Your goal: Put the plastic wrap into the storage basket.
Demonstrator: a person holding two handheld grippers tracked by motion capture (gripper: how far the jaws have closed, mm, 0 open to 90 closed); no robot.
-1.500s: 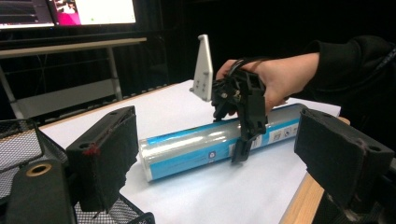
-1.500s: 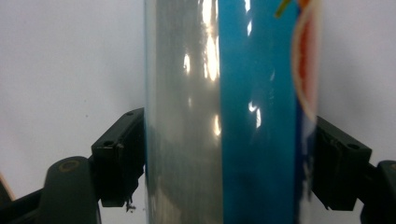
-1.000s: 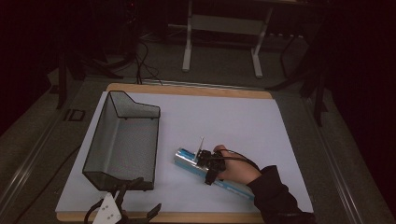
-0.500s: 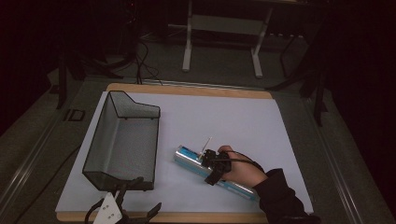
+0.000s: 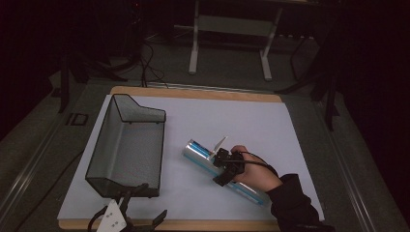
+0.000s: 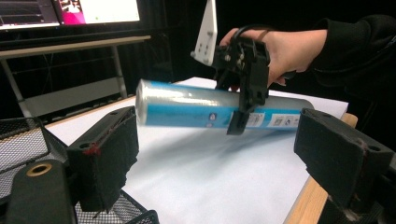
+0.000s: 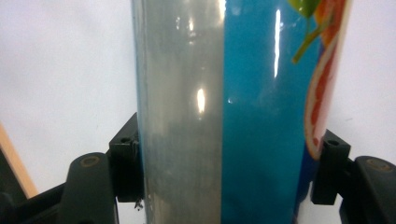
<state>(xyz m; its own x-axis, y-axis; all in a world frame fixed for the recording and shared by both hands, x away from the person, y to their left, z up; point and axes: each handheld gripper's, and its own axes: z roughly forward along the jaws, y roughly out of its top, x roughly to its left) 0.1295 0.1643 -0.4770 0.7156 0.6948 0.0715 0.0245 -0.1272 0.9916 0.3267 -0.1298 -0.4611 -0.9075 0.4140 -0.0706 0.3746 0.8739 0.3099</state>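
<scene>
A long cylinder point(image 5: 200, 153) with a silver and blue wrapper lies slantwise over the white sheet, right of the basket. My right gripper point(image 5: 225, 167) is shut on the cylinder point(image 7: 224, 93) around its middle, one jaw pressed on each side. In the left gripper view the cylinder point(image 6: 187, 109) hangs a little above the sheet, with a shadow under it and the right gripper point(image 6: 243, 95) clamped across it. My left gripper point(image 5: 145, 205) rests at the table's front edge, open, its pads point(image 6: 109, 154) wide apart with nothing between them.
A black wire mesh basket point(image 5: 104, 130) stands on the left half of the sheet point(image 5: 241, 116), close to the left gripper. A wooden board edge point(image 5: 193, 92) frames the sheet. Table legs and cables lie on the dark floor beyond.
The right hand has shifted slightly right with the cylinder, whose far end has risen a little. The left gripper has not moved.
</scene>
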